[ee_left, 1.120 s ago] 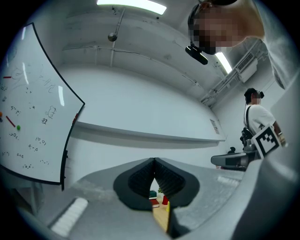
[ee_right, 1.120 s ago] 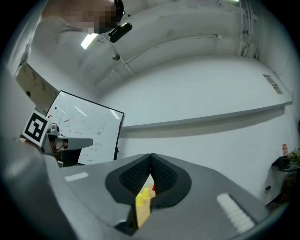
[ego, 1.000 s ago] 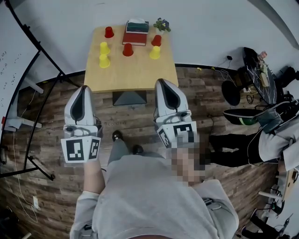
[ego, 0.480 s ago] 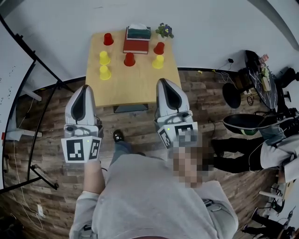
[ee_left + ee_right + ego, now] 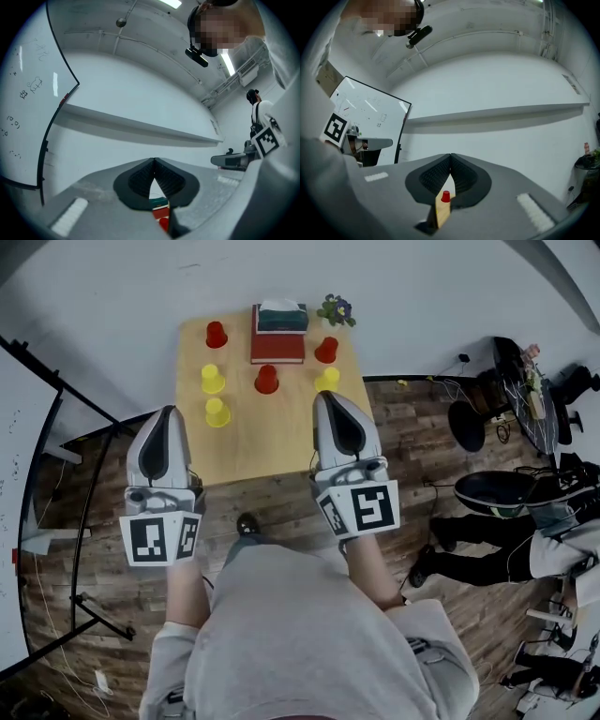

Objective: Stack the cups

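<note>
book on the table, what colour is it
The book is red; it shows best in the head view.

The person wears a light grey sweatshirt (image 5: 300,643) with long sleeves (image 5: 173,667). The left gripper (image 5: 167,411) and right gripper (image 5: 328,396) are grey-white shells, each tapering to a rounded nose with a black teardrop hollow on top. Behind each sits a white cube (image 5: 159,538) printed with black square markers (part of the tool itself). The inner pads (image 5: 140,180) are black and ribbed. One dark shoe (image 5: 248,523) shows.
</note>
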`<state>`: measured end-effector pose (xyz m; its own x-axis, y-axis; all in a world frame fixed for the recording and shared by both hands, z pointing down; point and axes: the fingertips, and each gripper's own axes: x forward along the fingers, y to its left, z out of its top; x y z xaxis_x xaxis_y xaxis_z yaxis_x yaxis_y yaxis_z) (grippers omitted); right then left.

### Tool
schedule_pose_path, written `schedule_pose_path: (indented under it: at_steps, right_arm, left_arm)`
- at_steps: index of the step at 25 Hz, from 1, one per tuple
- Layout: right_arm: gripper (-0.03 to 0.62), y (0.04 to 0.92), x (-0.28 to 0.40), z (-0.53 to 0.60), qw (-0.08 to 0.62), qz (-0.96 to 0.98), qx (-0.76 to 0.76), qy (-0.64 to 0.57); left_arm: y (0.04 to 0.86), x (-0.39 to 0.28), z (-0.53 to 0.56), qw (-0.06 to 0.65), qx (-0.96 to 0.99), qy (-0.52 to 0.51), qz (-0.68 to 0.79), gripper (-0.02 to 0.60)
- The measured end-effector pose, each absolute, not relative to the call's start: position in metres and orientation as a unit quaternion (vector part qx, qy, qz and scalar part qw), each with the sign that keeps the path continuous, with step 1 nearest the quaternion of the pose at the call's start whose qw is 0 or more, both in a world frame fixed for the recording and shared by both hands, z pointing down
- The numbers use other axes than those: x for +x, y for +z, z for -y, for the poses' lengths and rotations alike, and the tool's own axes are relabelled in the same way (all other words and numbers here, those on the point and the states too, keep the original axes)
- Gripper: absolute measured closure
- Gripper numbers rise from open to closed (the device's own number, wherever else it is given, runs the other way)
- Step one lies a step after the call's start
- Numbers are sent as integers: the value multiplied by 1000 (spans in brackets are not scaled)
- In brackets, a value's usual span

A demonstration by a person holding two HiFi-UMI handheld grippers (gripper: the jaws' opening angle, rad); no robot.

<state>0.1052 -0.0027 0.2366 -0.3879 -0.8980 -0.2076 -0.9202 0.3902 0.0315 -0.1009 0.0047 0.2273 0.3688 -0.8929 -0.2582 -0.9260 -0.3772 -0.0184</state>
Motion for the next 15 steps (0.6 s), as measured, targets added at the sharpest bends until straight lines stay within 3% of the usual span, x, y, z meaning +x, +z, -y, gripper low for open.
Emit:
schedule_pose_path:
  at_steps: [15]
  right_arm:
    - [592, 244, 63, 75, 74, -808, -580, 67]
  left_arm:
    - [233, -144, 80, 78, -844, 103, -520, 577]
